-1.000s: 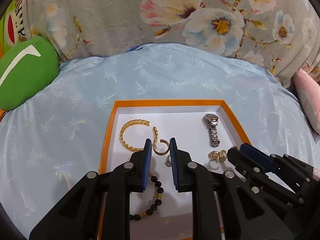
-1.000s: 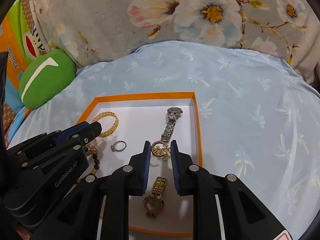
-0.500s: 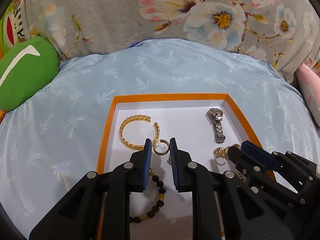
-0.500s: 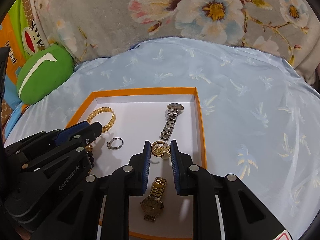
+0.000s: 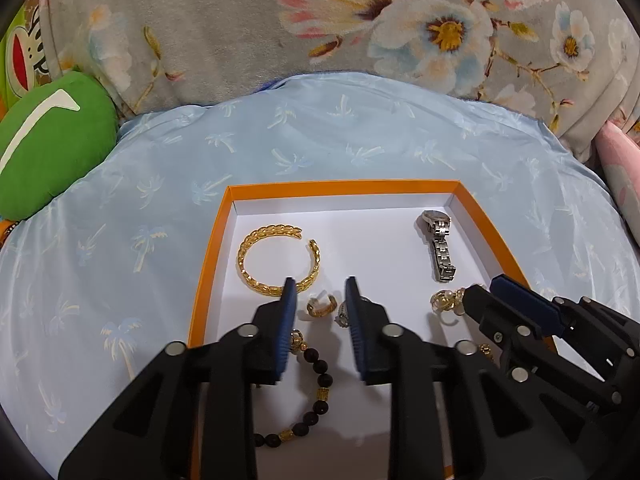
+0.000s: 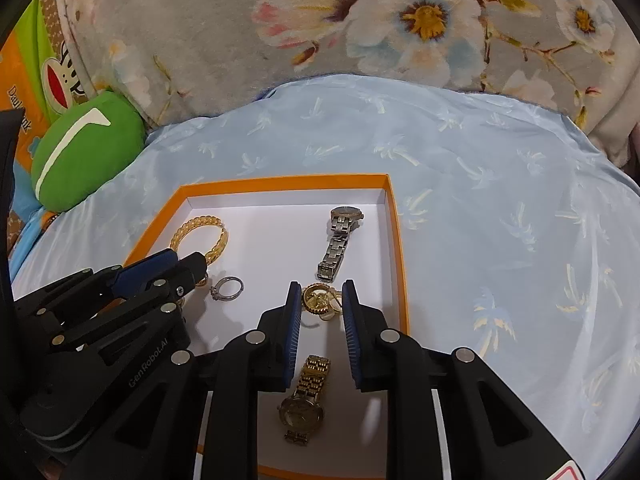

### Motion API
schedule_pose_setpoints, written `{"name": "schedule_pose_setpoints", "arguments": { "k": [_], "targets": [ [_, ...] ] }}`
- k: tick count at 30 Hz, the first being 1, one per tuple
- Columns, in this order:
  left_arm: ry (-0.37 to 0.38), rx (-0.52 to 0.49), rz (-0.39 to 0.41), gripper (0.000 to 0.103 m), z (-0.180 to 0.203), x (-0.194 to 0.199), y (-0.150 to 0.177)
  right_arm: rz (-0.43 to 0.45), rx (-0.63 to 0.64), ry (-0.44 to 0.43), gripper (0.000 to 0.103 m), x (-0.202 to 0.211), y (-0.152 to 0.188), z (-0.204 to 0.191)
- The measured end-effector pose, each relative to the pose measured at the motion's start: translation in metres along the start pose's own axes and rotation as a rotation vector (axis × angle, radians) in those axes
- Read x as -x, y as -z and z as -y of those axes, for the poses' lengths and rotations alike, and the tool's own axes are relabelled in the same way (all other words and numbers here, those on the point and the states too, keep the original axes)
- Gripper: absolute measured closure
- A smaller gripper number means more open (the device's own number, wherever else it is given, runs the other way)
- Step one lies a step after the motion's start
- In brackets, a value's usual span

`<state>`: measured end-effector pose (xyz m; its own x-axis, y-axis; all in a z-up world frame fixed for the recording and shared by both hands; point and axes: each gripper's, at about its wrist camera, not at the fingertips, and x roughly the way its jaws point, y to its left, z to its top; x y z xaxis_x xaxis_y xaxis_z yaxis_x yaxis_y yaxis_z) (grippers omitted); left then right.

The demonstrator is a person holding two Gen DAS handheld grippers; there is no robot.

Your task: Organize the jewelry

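The only clear lettering I can read is "GenRobot.AI", printed in pale letters along the black body of the left gripper (image 6: 192, 276), seen in my right wrist view. At the far left of that same view, an orange cartoon-printed cushion (image 6: 18, 92) carries dark letters, partly cut off by the frame edge; I make out "Dau" and, below it, letters ending in "nk", but not the whole words. The watch faces are too small for me to read any brand. My left wrist view shows no readable text.
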<state>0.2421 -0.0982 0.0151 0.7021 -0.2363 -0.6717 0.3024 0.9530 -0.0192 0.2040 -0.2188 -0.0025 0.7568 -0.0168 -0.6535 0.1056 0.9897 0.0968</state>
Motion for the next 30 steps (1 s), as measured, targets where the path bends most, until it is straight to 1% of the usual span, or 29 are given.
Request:
{"name": "schedule_pose_setpoints", "arguments": {
  "k": [1,3,30],
  "targets": [
    [-0.007,0.002,0.004,0.063,0.0001,0.0007,-0.0001,0.000,-0.001,0.003,0.081,0.0000,0.0001,0.0002],
    [-0.018,0.004,0.022,0.060,-0.0007,0.0036,-0.0001,0.003,-0.002,0.004,0.081,-0.0003,-0.0001,0.0006],
    [-0.023,0.002,0.029,0.060,-0.0018,0.0041,-0.0003,0.006,0.000,0.010,0.081,-0.0005,0.0008,0.0002]
  ]
}}
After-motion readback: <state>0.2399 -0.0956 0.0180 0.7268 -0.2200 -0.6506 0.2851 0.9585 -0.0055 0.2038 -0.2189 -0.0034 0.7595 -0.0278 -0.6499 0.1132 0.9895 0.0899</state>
